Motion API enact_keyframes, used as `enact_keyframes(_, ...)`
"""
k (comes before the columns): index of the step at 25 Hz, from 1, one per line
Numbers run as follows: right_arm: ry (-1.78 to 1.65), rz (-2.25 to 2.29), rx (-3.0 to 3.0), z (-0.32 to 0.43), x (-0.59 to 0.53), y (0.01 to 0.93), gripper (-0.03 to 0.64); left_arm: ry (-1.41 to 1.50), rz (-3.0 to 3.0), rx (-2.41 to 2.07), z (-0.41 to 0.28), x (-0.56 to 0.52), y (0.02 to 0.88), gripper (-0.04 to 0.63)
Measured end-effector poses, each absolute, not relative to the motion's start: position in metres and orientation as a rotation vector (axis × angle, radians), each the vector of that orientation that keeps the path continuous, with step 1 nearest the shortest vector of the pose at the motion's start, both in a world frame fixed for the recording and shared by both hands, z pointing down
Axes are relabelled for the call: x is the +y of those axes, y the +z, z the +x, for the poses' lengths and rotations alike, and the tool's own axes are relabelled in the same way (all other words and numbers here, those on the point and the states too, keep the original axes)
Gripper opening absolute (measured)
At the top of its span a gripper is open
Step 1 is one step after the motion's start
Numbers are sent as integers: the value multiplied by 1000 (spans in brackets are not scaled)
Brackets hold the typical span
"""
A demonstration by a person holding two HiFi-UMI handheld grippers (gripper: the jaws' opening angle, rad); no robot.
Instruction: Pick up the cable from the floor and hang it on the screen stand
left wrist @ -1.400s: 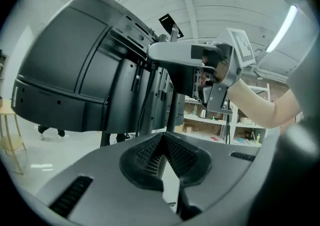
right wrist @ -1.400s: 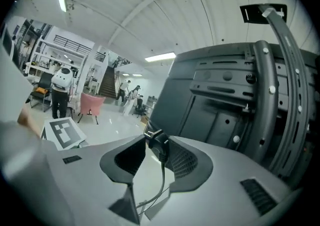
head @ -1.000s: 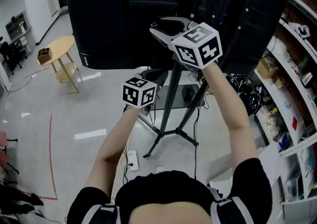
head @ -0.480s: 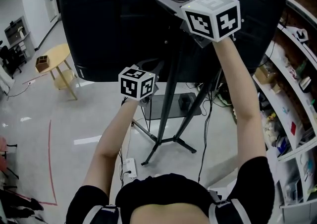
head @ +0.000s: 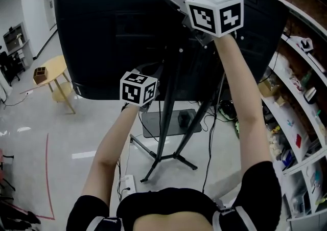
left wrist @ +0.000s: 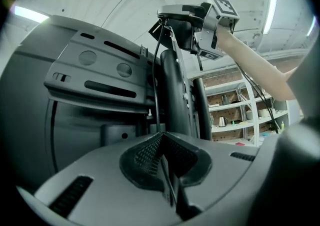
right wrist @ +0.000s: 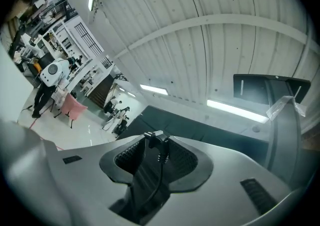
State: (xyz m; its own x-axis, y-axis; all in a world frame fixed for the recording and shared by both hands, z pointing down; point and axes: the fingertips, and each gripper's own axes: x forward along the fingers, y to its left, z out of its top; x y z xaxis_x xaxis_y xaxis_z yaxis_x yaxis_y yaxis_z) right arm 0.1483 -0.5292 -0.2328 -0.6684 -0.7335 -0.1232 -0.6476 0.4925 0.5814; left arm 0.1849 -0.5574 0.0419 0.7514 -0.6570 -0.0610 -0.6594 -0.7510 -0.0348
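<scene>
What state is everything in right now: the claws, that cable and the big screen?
left claw: shut on the cable, lower down.
right claw: shut on the cable's plug end, held high.
cable: lifted, running between both claws.
screen stand: upright on spread legs.
screen: mounted, back facing us.

On the grey floor (head: 76, 133) stand the screen stand (head: 161, 157), a power strip (head: 126, 183) and a round table (head: 59, 65).
</scene>
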Motion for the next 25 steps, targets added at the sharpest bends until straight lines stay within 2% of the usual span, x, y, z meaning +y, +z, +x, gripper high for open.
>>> enact_keyframes(6, -995, 1295, -2555, 168, -543, -262, 160, 98, -2850, 1109, 183, -566, 18, 8)
enact_keyframes(14, -1042, 1514, -2558, 241, -529, -286, 155, 137, -2840, 1062, 189, -559, 1, 8)
enact_keyframes(25, -811, 1987, -2643, 341, -512, -176, 145, 152, -2824, 1072, 169, -540, 12, 8)
